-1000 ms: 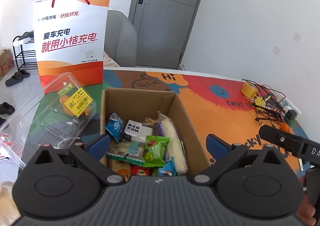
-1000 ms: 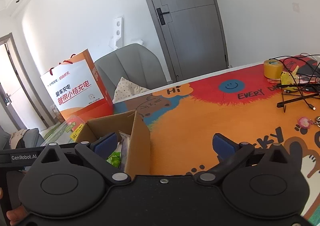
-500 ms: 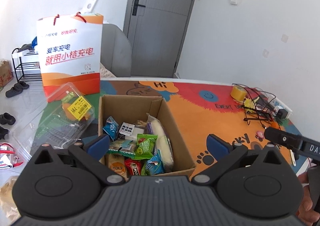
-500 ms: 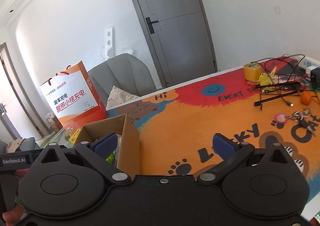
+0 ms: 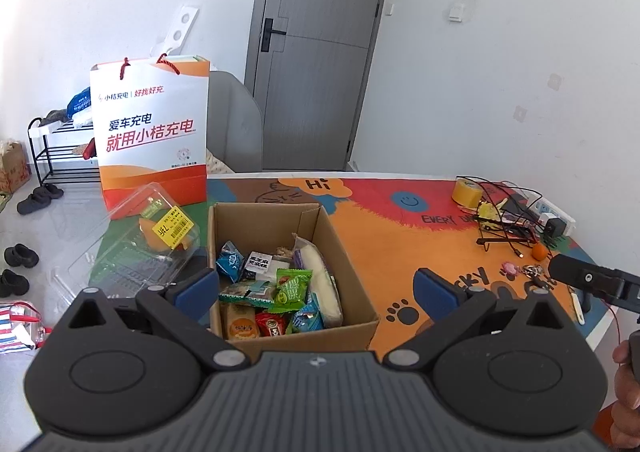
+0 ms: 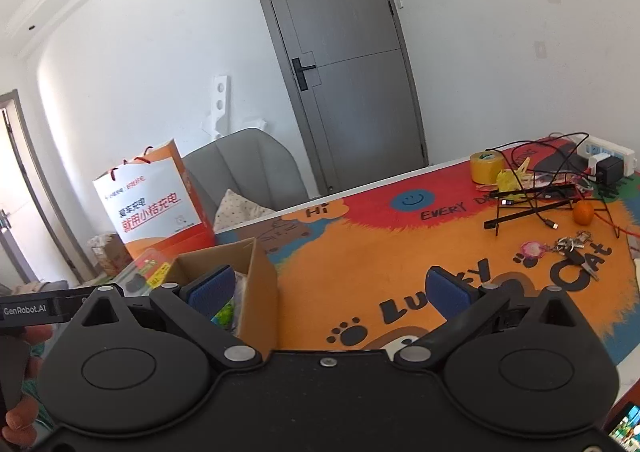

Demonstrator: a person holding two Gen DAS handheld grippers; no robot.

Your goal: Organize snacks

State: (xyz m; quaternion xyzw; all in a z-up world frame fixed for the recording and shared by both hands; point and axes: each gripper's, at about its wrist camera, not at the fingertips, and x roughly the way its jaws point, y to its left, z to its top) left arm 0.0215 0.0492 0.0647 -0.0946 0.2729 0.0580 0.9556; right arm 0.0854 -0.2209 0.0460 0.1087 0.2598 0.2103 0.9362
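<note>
You held the left claw [image 5: 316,286] spread and empty above the cardboard box [image 5: 280,219] of snacks [image 5: 280,292] at lower centre; the right claw [image 6: 328,288] gaped too. Better to descend straight onto one top packet, avoiding the box walls.

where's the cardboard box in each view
Left wrist view: the cardboard box sits low in the centre, between the open left gripper's fingers, its snacks visible from above.
Right wrist view: the cardboard box sits lower left, partly hidden behind the open right gripper's left finger.
Shared landmark: the orange and white paper bag stands just behind the box.
</note>
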